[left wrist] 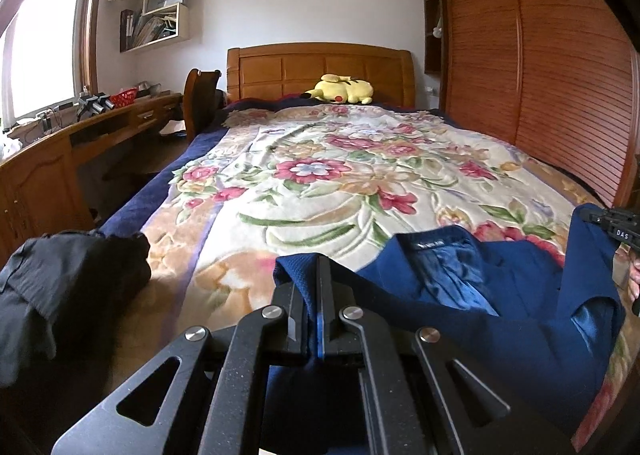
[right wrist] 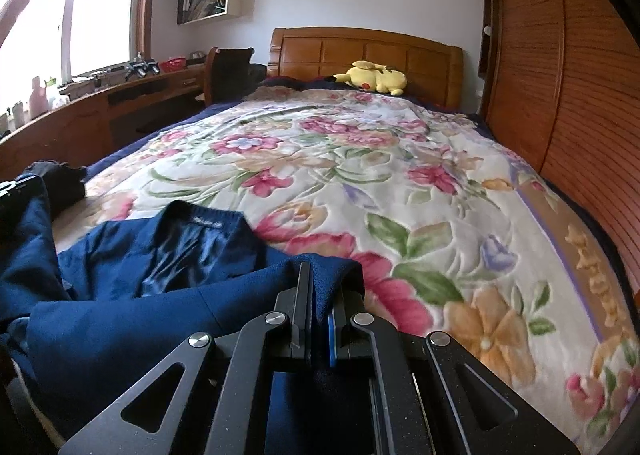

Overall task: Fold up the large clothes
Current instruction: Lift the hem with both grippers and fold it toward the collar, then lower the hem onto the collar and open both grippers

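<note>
- The blue jacket (left wrist: 460, 295) lies at the near end of the bed, on the floral blanket (left wrist: 320, 183), collar and label toward the headboard and shiny lining showing
- The left gripper (left wrist: 312, 275) has its fingers closed on a fold of the jacket's blue cloth, which runs up between them and drapes over the tips
- The right gripper (right wrist: 320, 287) likewise has its fingers clamped on an edge of the same jacket (right wrist: 160, 287), the cloth bunched over the fingertips
- In the left wrist view the right gripper (left wrist: 618, 223) shows at the right edge, with jacket cloth hanging from it
- A dark garment (left wrist: 60, 287) sits in a heap at the left edge of the bed, apart from the jacket
- A yellow plush toy (left wrist: 340, 89) lies by the wooden headboard (left wrist: 320, 67) at the far end
- A wooden worktop (left wrist: 80, 127) runs under the window on the left, with a chair (left wrist: 198, 95) beside the bed
- A slatted wooden wardrobe (left wrist: 540, 55) stands along the bed's right side
</note>
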`<state>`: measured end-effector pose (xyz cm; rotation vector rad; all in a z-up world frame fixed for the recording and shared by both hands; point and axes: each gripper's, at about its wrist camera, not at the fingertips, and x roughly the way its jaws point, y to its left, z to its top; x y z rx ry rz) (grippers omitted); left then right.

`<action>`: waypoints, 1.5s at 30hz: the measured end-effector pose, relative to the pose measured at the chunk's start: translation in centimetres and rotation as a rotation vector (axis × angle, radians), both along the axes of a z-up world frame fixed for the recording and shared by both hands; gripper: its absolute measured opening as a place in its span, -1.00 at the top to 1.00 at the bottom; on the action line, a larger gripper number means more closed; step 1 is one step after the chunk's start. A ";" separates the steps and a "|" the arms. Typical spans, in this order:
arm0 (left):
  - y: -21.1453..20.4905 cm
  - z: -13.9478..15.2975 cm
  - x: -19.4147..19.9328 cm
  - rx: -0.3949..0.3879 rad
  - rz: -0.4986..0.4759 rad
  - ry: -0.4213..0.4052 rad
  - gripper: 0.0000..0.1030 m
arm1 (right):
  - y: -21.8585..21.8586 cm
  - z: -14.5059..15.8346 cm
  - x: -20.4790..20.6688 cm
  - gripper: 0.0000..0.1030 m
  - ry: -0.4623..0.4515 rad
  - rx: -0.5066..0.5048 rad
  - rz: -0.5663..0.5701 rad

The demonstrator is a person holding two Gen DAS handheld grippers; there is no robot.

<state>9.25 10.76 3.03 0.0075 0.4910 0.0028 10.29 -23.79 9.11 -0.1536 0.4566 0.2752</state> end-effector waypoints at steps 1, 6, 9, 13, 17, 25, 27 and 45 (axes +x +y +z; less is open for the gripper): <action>0.1 0.2 0.5 0.000 0.004 -0.003 0.95 | 0.1 0.2 0.7 0.91 -0.003 -0.006 -0.008; 0.1 1.5 2.8 0.004 0.014 -0.023 0.95 | 0.1 0.6 4.3 0.91 -0.025 -0.006 -0.045; -0.2 2.0 4.1 0.008 0.018 -0.030 0.95 | 0.5 1.0 5.9 0.91 -0.036 -0.019 -0.071; -0.8 1.6 5.5 0.018 0.019 -0.020 0.95 | 1.4 0.1 7.7 0.91 -0.018 -0.049 -0.099; -1.3 0.6 6.0 0.025 0.008 0.023 0.95 | 2.4 -1.4 9.5 0.91 0.037 -0.097 -0.116; -3.3 -0.9 3.6 0.064 -0.045 0.063 -0.28 | 3.7 -2.1 9.9 0.62 0.100 -0.128 -0.097; -3.8 -1.0 2.4 0.061 -0.056 0.049 -0.51 | 3.6 -1.8 9.6 -0.25 0.086 -0.162 -0.153; -6.6 -2.5 -4.0 0.000 -0.100 0.040 -0.57 | 8.5 -1.2 0.0 -0.42 0.071 -0.068 0.175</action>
